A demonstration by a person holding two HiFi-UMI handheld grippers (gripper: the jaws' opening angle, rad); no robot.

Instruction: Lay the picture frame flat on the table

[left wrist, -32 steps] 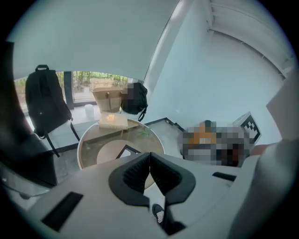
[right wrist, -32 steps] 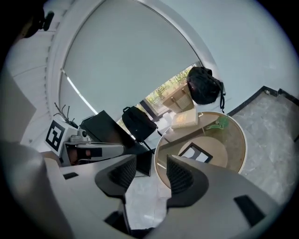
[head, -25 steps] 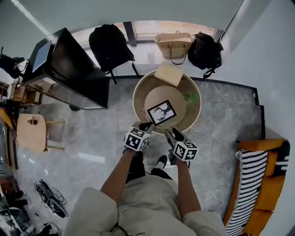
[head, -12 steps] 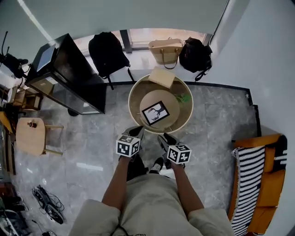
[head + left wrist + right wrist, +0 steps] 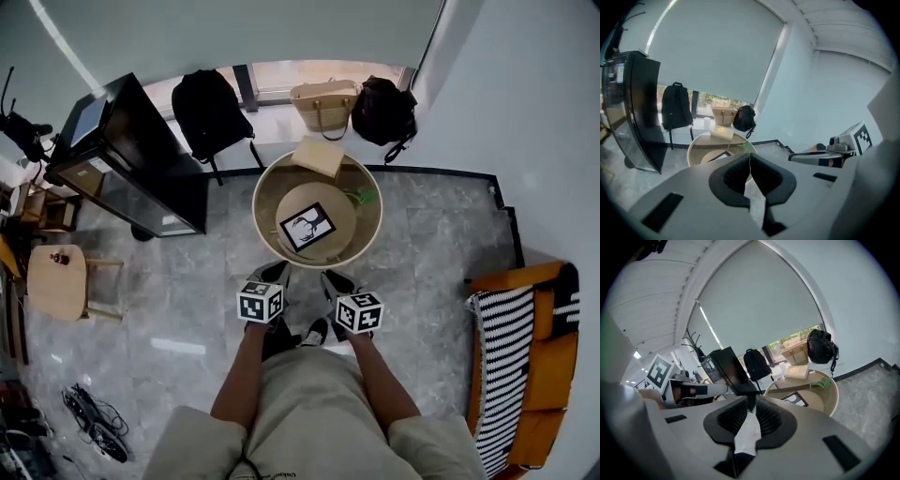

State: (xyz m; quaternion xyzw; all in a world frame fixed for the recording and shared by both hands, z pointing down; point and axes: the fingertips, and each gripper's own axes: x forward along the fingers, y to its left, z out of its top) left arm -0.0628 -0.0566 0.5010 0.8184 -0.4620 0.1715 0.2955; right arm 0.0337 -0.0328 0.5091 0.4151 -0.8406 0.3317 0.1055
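The black picture frame [image 5: 305,226] with a dark animal print lies flat, face up, on a round tan mat [image 5: 339,208] on the round table [image 5: 263,178]. A corner of the frame [image 5: 797,399] shows in the right gripper view. Both grippers hang over the floor on the near side of the table, clear of it. My left gripper [image 5: 272,273] [image 5: 750,157] is shut and empty, its tips meeting. The jaws of my right gripper [image 5: 332,279] [image 5: 751,401] have just been closing. A narrow gap is left, with nothing between them.
A tan box [image 5: 319,156] and a green item [image 5: 365,197] sit on the table's far side. Behind it stand a black backpack [image 5: 211,111], a straw bag [image 5: 324,101] and a black bag [image 5: 382,108]. A black cabinet [image 5: 131,159] is at left, a striped bench [image 5: 520,361] at right.
Both grippers have drawn back from the table's near edge toward the person. The right jaws went from wide open to nearly closed. The frame lies flat throughout.
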